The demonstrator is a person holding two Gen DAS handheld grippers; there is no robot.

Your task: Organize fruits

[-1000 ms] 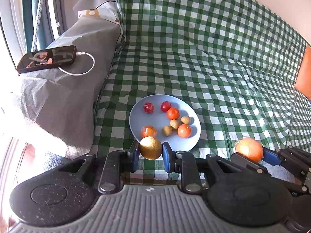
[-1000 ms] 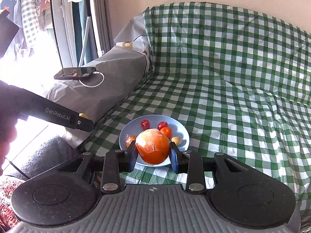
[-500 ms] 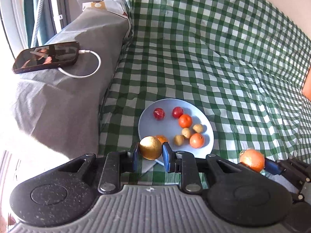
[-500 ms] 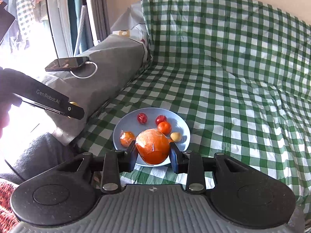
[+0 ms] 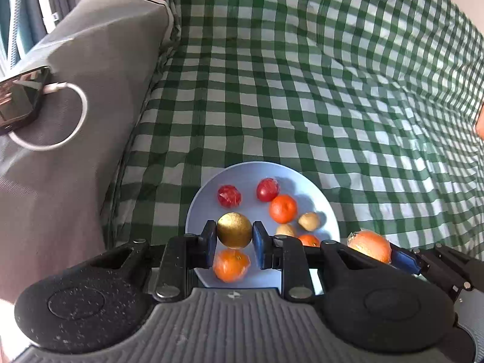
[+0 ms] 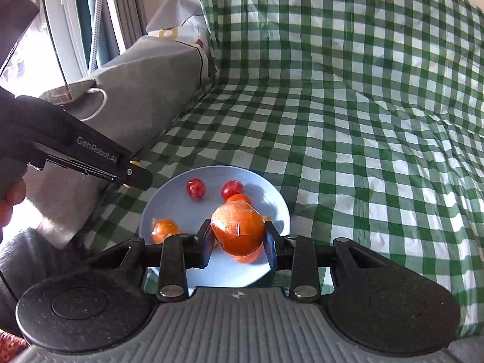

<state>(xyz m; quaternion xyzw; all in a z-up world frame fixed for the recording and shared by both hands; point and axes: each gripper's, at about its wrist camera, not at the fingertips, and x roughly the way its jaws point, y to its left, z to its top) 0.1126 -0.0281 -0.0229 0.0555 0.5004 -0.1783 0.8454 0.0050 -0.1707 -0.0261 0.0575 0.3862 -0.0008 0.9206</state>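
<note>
**Both fruits are hanging over the plate, waiting to be set down**

Now the golden round fruit (image 5: 234, 230) is sitting pinched between the jaws of the left gripper (image 5: 234, 236), hanging above the near left part of the pale blue plate (image 5: 317, 193). Just below it a film-wrapped orange (image 5: 231, 265) is lying near the rim, so the fruit is wanting a bare patch a little farther in, between that orange and the wrapped red fruit (image 5: 229, 196) toward the far side.

The large wrapped orange (image 6: 237, 231) is being clamped by the right gripper (image 6: 237, 236), its jaws pressing on both flanks, and it is hovering over the near right half of the plate. Small fruits are lying partly hidden beneath it; from the left wrist view these look like a tangerine (image 5: 283, 208) and two small tan fruits (image 5: 309, 221).

Judging by the crowding, each fruit is best lowered until it is nearly resting before the jaws spread, since round fruit is likely to roll on the smooth plate and off onto the green checked cloth (image 5: 332, 90). Releasing one fruit at a time is looking safer, as the two grippers are working close together. The phone (image 5: 18, 96) on the grey armrest at the far left is well apart.
</note>
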